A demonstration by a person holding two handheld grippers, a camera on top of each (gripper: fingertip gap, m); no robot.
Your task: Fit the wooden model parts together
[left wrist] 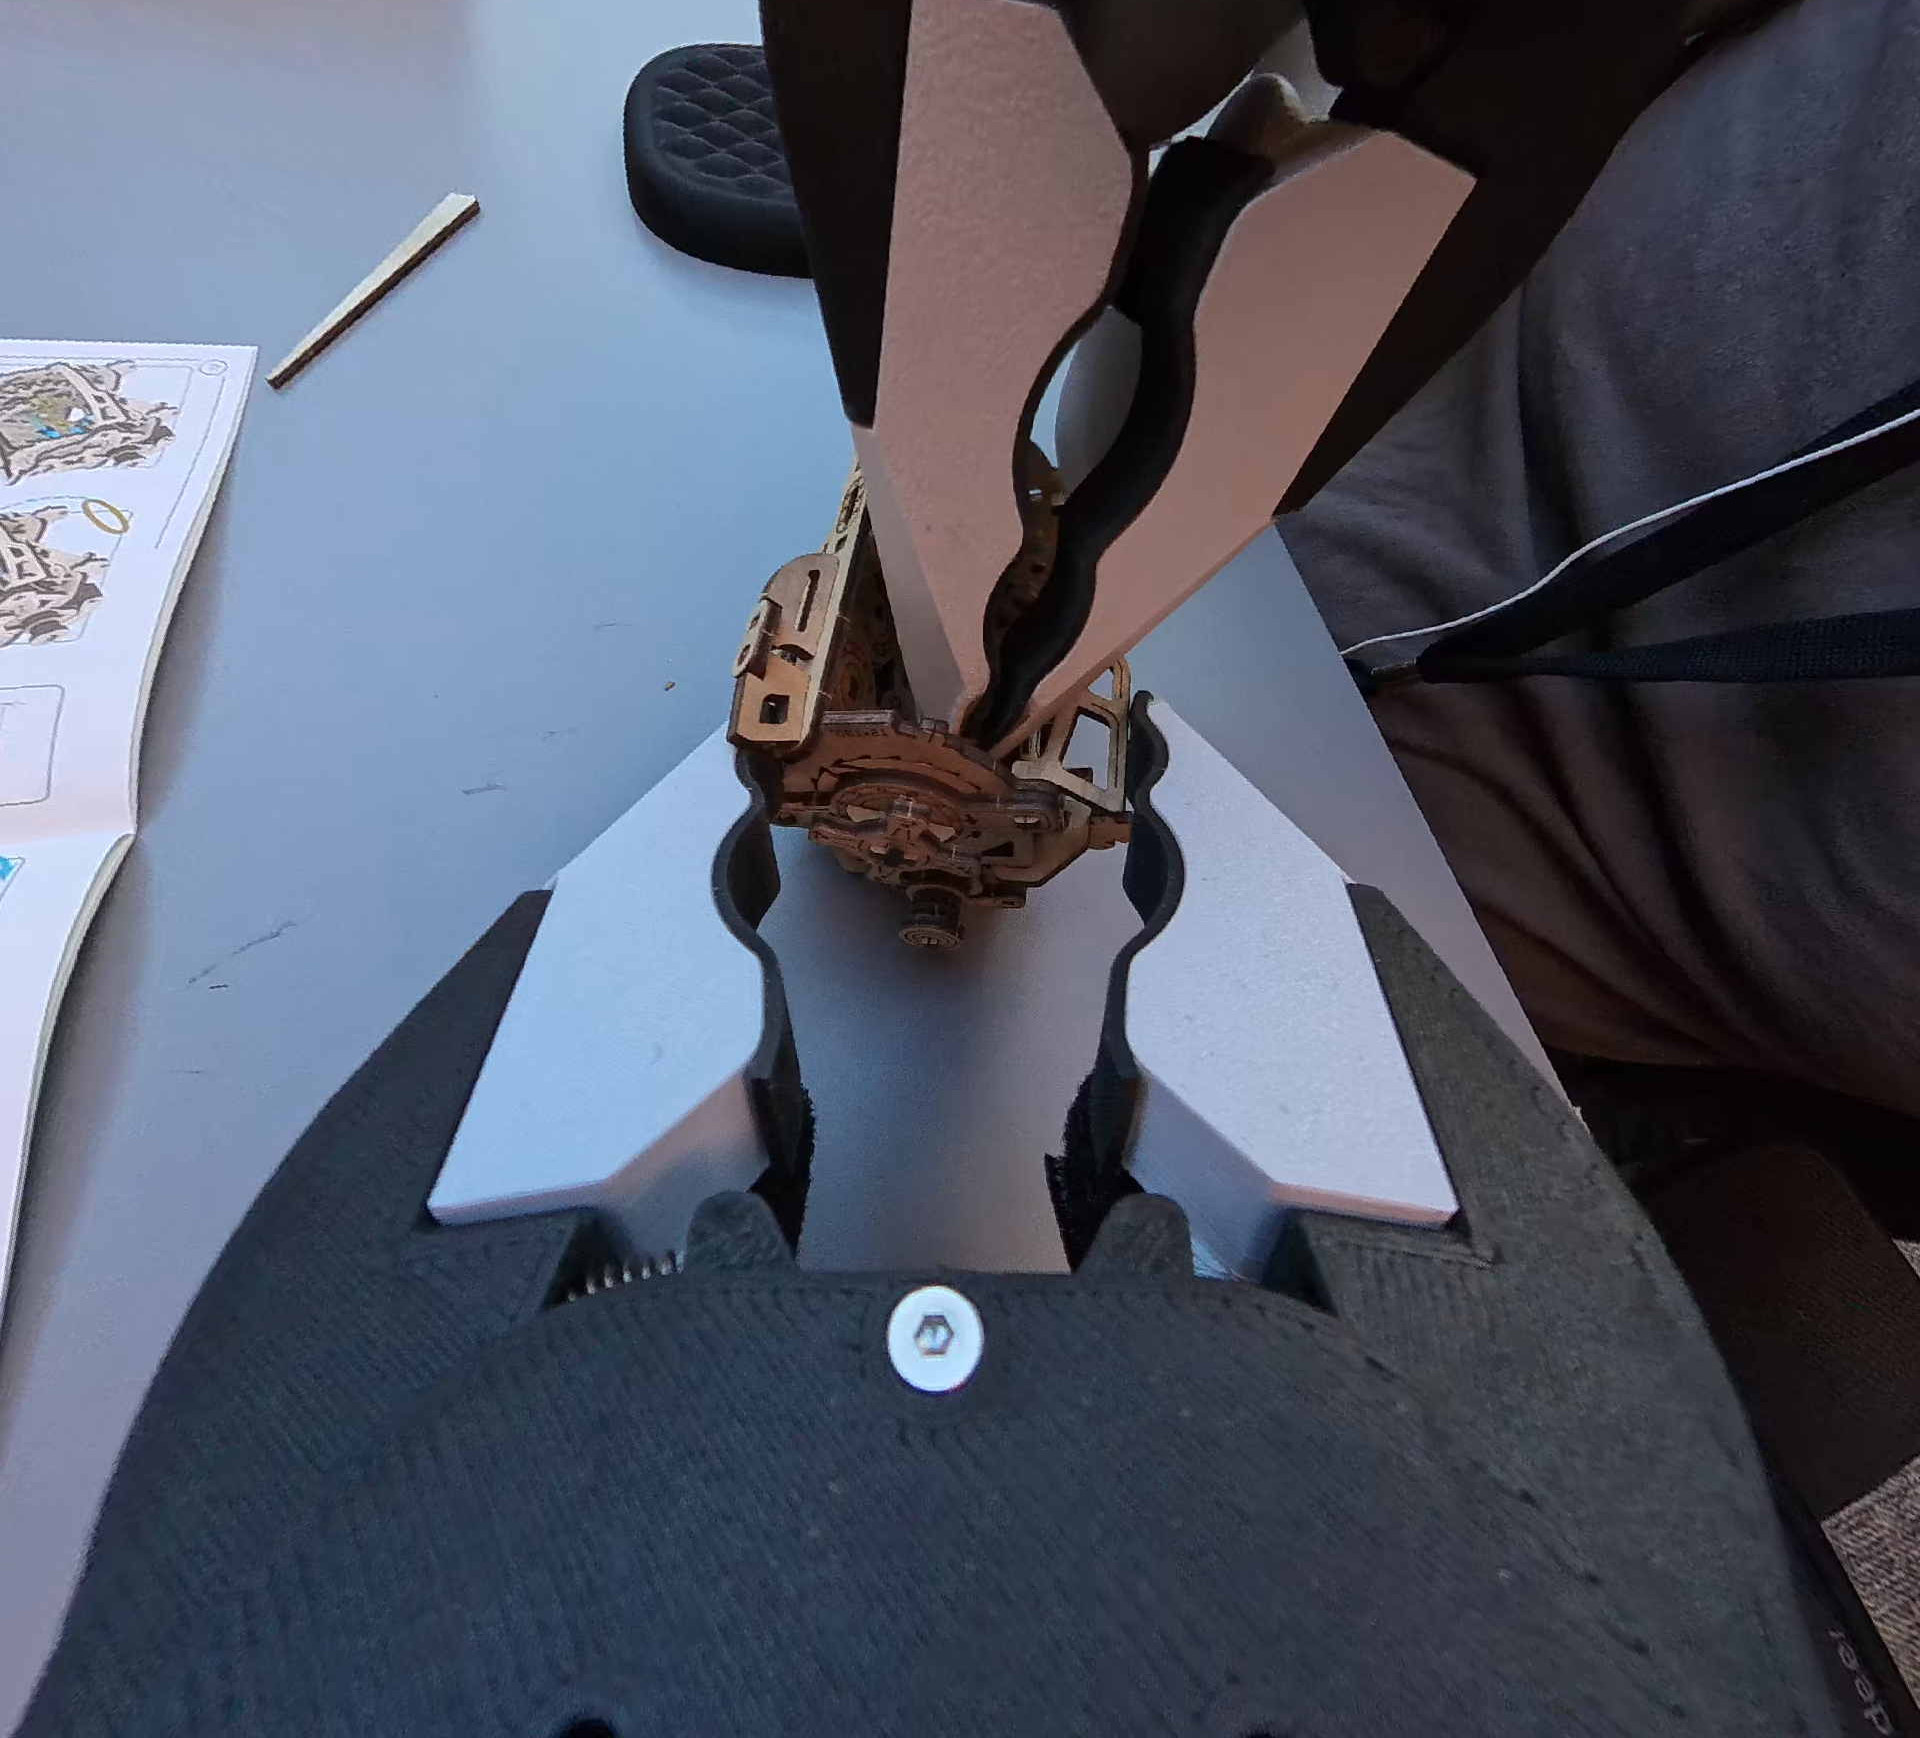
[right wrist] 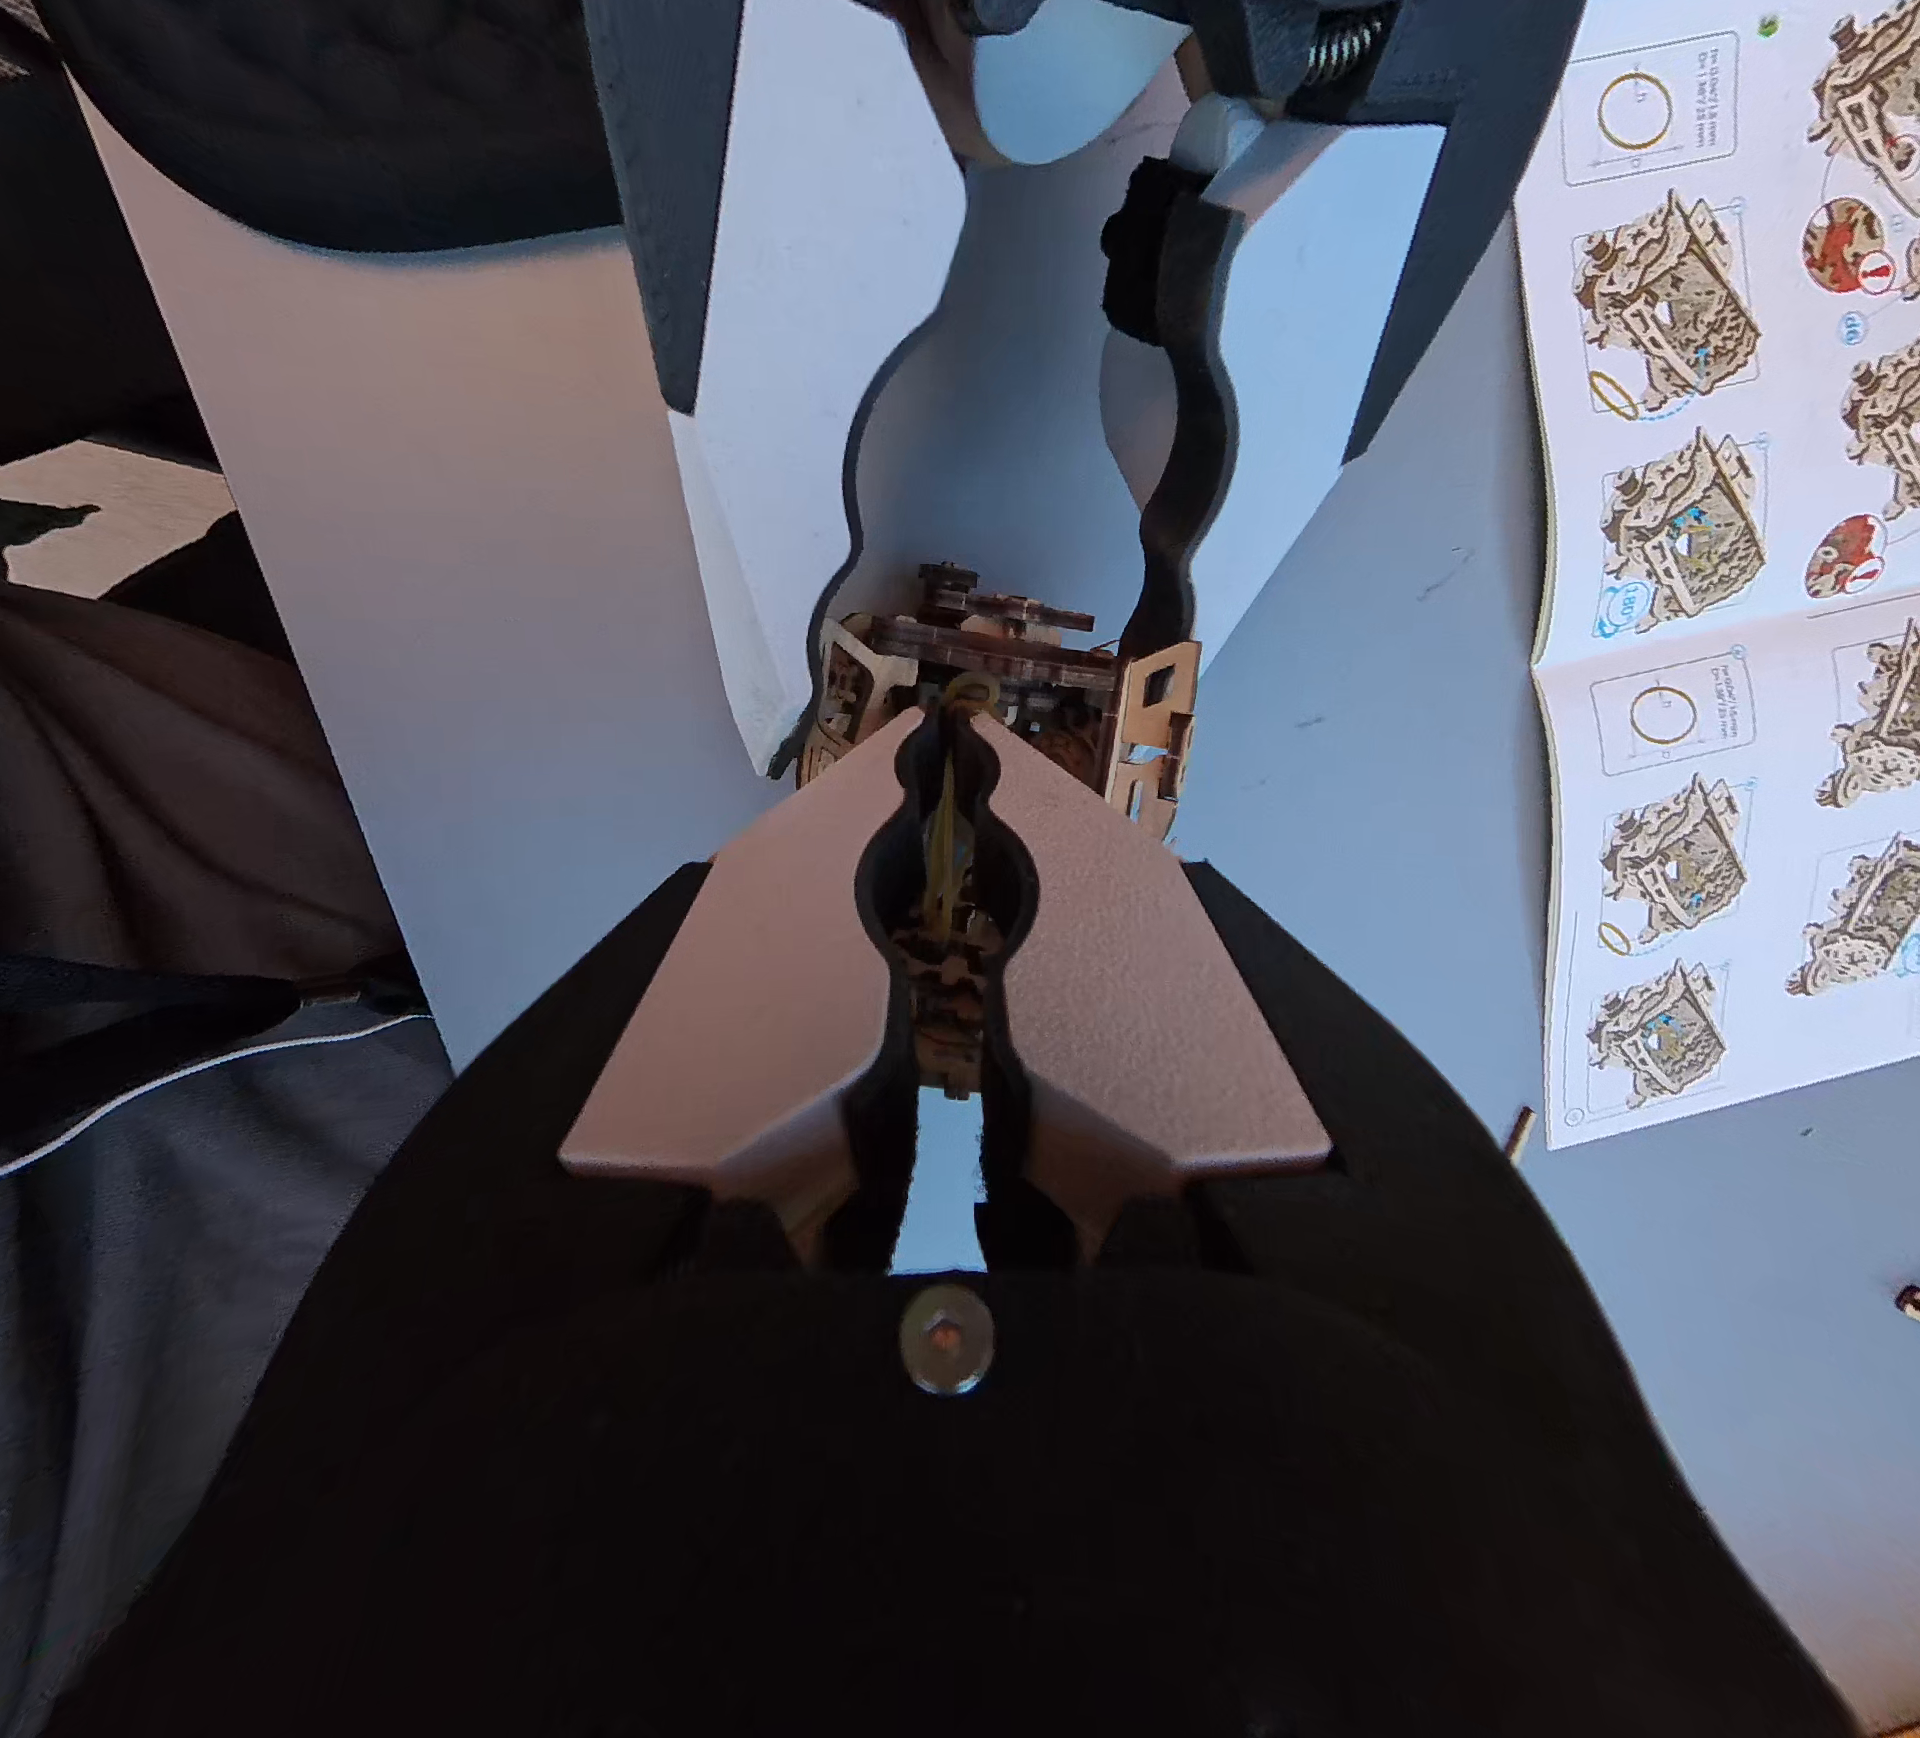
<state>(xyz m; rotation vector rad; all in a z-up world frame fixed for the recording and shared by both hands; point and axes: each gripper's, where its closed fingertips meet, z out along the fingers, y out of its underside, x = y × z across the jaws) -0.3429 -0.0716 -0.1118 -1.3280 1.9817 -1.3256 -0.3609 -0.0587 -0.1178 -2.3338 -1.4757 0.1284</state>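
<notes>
A small brown wooden model (left wrist: 914, 815) with gears stands on the grey table near its edge. My left gripper (left wrist: 940, 743) has its two fingers pressed on the model's two sides and holds it. It reaches in from the top of the right wrist view (right wrist: 997, 639), where the model (right wrist: 1143, 722) shows between its tips. My right gripper (right wrist: 948, 722) is shut on a yellow rubber band (right wrist: 948, 815) and its tips touch the model's top. In the left wrist view the right gripper (left wrist: 987, 717) comes down from above.
An open instruction booklet (left wrist: 83, 545) lies at the left, also in the right wrist view (right wrist: 1714, 545). A loose wooden strip (left wrist: 374, 291) lies beyond it. A black padded armrest (left wrist: 707, 150) and a person's grey-clothed lap (left wrist: 1662, 649) are past the table edge. Only a small space, under 4 cm, lies between the two pairs of fingers.
</notes>
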